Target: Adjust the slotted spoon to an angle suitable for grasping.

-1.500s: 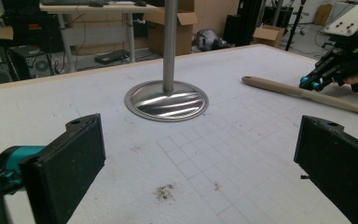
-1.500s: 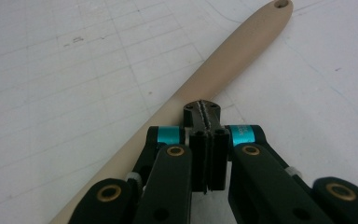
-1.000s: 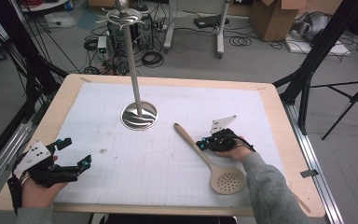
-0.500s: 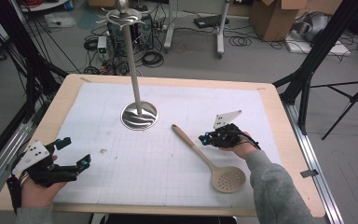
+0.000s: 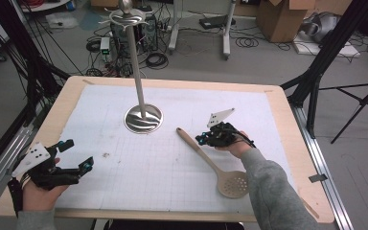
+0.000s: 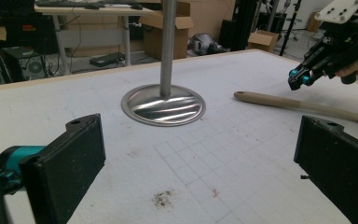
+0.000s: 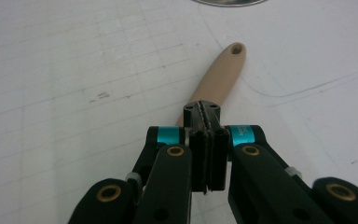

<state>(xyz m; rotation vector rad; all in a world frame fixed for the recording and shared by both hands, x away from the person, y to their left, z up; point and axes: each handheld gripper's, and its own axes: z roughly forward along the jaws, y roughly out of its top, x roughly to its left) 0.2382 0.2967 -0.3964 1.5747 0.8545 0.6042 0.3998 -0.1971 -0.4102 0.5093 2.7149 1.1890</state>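
Two jaws of the right gripper (image 5: 202, 140) are pressed together, empty, just above the wooden spoon's (image 5: 210, 161) handle on the tabletop (image 5: 278, 103). To lift it, I judge they must spread and straddle the handle. Left gripper (image 5: 79, 155) rests spread, well apart; the metal stand (image 5: 143, 119) nearby leaves room.

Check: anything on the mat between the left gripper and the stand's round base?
Almost bare. The left gripper view shows only a small dark crumb smudge on the white mat between the left gripper and the stand base; the high view agrees.
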